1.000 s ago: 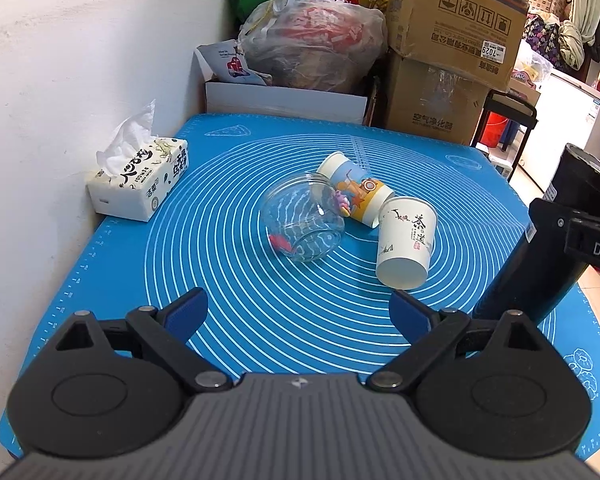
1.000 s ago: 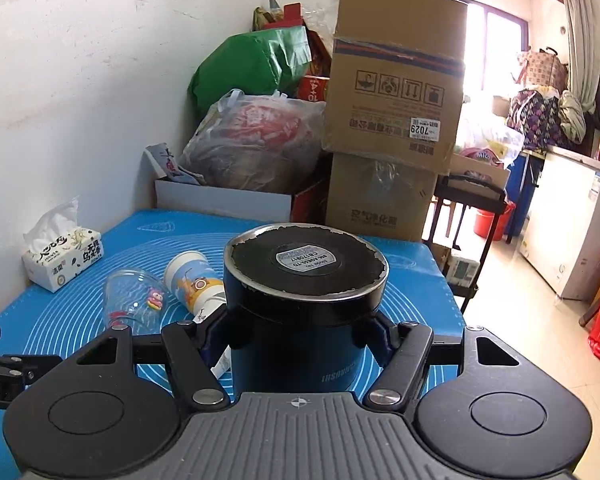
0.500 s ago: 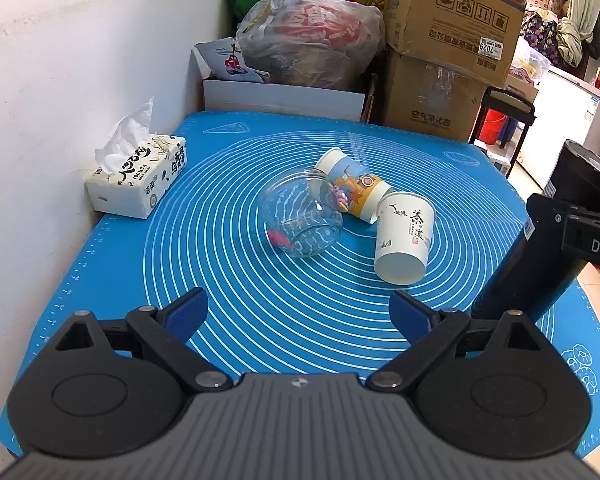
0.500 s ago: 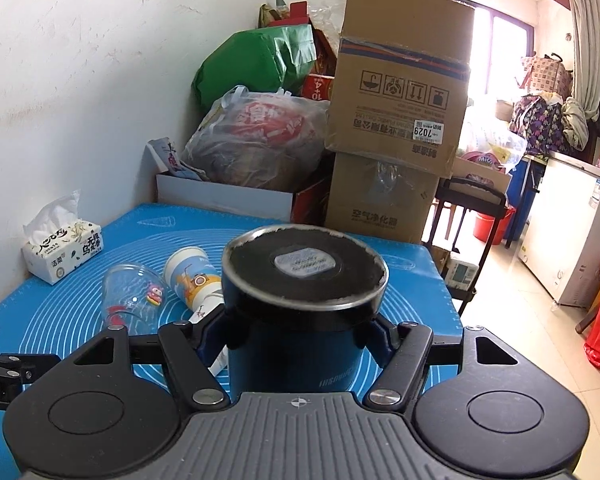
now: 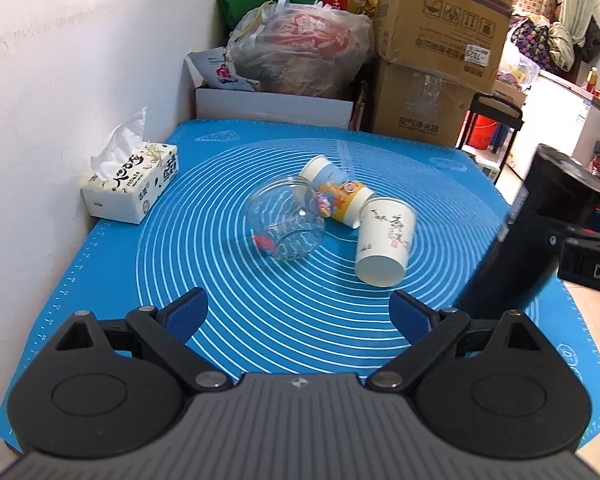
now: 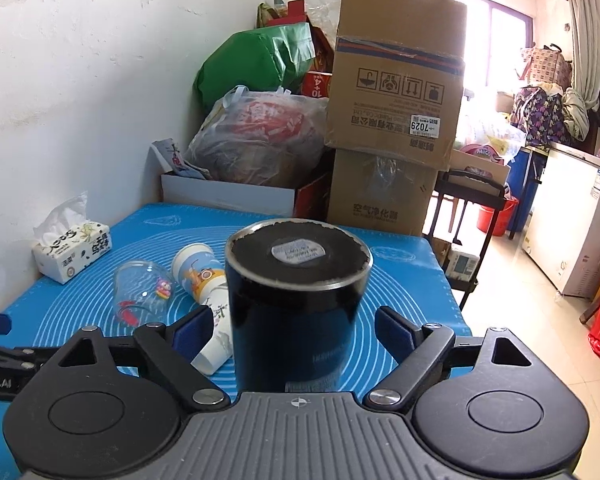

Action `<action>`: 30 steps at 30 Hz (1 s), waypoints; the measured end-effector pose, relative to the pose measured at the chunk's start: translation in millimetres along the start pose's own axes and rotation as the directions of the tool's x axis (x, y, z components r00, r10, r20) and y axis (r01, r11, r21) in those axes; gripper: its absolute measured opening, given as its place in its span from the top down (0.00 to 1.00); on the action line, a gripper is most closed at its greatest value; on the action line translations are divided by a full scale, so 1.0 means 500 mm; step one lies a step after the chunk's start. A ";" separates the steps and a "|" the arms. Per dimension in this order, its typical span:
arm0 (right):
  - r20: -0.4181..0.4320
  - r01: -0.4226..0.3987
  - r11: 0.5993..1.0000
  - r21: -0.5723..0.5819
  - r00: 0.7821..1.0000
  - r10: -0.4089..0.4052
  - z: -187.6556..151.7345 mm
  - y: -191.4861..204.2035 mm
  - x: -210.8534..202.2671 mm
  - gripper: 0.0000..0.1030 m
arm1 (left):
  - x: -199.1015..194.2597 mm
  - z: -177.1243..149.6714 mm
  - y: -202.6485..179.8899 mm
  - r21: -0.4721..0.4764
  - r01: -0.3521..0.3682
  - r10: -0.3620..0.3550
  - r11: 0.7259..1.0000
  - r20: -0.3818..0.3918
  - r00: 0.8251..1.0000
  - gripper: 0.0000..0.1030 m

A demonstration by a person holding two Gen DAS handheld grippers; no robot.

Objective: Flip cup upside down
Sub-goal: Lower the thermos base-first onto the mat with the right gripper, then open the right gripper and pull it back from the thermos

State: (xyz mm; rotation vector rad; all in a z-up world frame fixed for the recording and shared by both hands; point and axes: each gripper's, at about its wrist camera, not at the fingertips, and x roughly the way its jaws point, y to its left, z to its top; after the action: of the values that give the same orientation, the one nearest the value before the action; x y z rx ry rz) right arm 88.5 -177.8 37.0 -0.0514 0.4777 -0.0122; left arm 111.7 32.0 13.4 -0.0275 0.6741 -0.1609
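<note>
A dark blue metal cup [image 6: 296,308] stands upside down on the blue mat [image 6: 404,280], its base with a round sticker facing up. My right gripper [image 6: 296,330] is open around it, its blue pads apart from the cup's sides. In the left wrist view the cup [image 5: 528,240] stands at the mat's right edge. My left gripper [image 5: 300,312] is open and empty over the near part of the mat [image 5: 220,264].
A clear glass [image 5: 286,224], a cartoon paper cup [image 5: 336,196] and a white paper cup [image 5: 384,248] lie on their sides mid-mat. A tissue box [image 5: 130,184] sits by the left wall. Cardboard boxes [image 5: 432,52] and bags [image 5: 300,52] crowd the far end.
My right gripper has opened and let go of the dark cup, which now stands upside down on the mat. The left gripper has hardly moved.
</note>
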 end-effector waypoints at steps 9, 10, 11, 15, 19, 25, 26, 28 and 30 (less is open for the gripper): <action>-0.009 -0.007 0.999 0.052 1.000 0.007 -0.036 -0.037 -0.114 0.10 | -0.073 -0.025 -0.039 0.020 0.008 -0.009 1.000 0.042 0.999 0.07; -0.009 -0.009 0.998 0.056 1.000 0.009 -0.041 -0.040 -0.129 0.09 | -0.082 -0.028 -0.044 0.023 0.010 -0.011 1.000 0.045 0.999 0.07; -0.010 -0.009 0.998 0.059 1.000 0.009 -0.045 -0.043 -0.142 0.09 | -0.093 -0.033 -0.050 0.028 0.010 -0.012 1.000 0.050 0.999 0.07; -0.009 -0.008 0.998 0.056 1.000 0.008 -0.064 -0.050 -0.196 0.07 | -0.134 -0.052 -0.074 0.047 0.004 -0.007 0.999 0.073 0.997 0.07; -0.007 -0.015 0.999 0.051 1.000 0.015 -0.083 -0.055 -0.246 0.07 | -0.168 -0.073 -0.094 0.054 0.004 -0.009 0.999 0.088 0.996 0.07; -0.013 -0.024 0.998 0.054 1.000 0.025 -0.103 -0.065 -0.305 0.06 | -0.202 -0.104 -0.116 0.082 0.008 -0.016 0.997 0.090 0.996 0.07; -0.016 -0.026 0.998 0.057 1.000 0.027 -0.107 -0.068 -0.314 0.06 | -0.207 -0.108 -0.119 0.086 0.009 -0.017 0.996 0.091 0.996 0.07; -0.021 -0.031 0.998 0.059 0.999 0.032 -0.116 -0.070 -0.328 0.06 | -0.214 -0.116 -0.124 0.091 0.013 -0.022 0.996 0.090 0.996 0.07; -0.026 -0.037 0.997 0.062 0.999 0.039 -0.124 -0.072 -0.339 0.06 | -0.222 -0.123 -0.128 0.092 0.016 -0.025 0.996 0.091 0.996 0.07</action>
State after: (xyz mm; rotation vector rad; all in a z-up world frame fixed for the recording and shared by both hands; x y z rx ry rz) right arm -90.6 -212.8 61.8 0.0186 0.5047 0.0094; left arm -20.9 -12.1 38.9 0.0454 0.5743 -0.2088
